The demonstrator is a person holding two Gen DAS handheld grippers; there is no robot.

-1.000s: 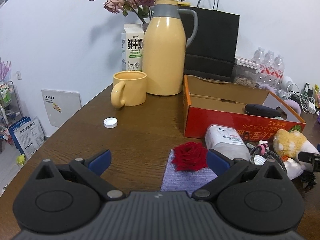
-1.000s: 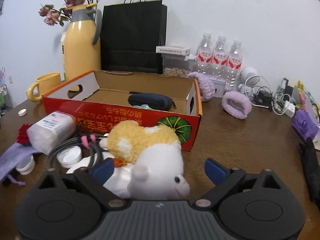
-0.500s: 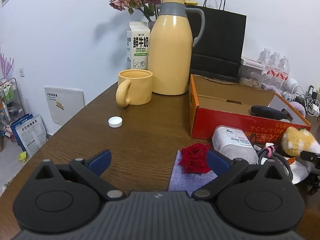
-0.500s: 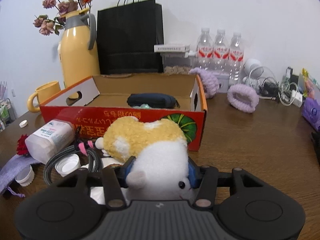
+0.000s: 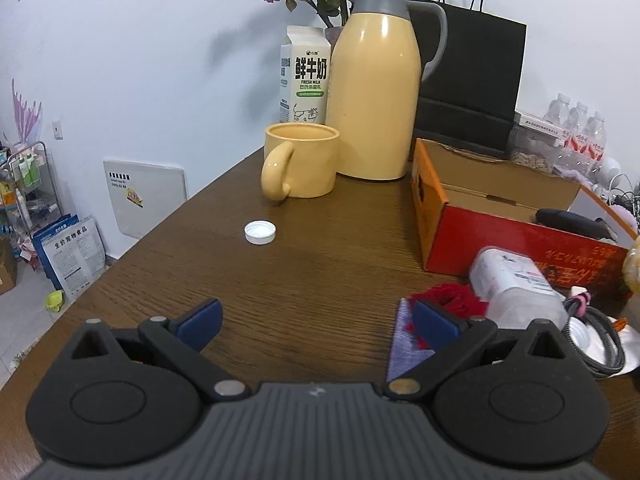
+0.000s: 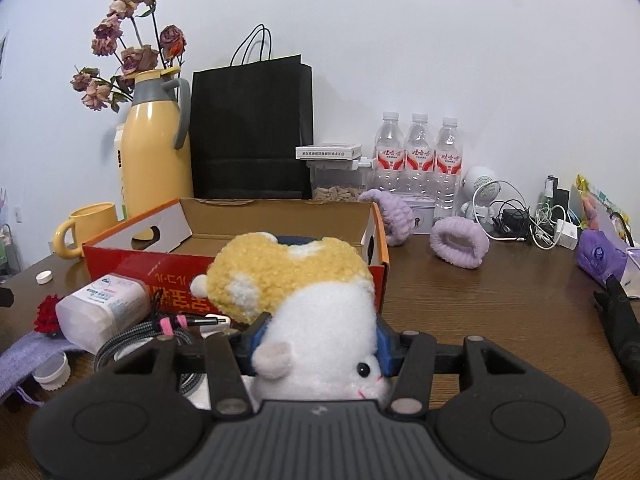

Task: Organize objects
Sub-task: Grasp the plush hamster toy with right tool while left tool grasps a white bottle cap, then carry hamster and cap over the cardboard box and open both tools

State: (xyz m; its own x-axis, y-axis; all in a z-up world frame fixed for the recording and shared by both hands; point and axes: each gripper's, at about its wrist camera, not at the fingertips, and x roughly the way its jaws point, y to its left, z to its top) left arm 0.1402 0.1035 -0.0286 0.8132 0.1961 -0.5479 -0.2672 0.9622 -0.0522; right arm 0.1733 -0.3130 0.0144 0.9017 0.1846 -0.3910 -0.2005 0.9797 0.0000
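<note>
Gripping plush hamster (image 6: 320,320), right gripper (image 6: 318,346) jaws; red box (image 6: 256,276) ahead. Left gripper (image 5: 316,320) jaws wide, over bare table (image 5: 320,264).

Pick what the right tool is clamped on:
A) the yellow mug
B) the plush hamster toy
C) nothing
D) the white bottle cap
B: in the right wrist view the right tool has both blue pads pressed into the white body of the plush hamster toy, in front of the red box.
</note>
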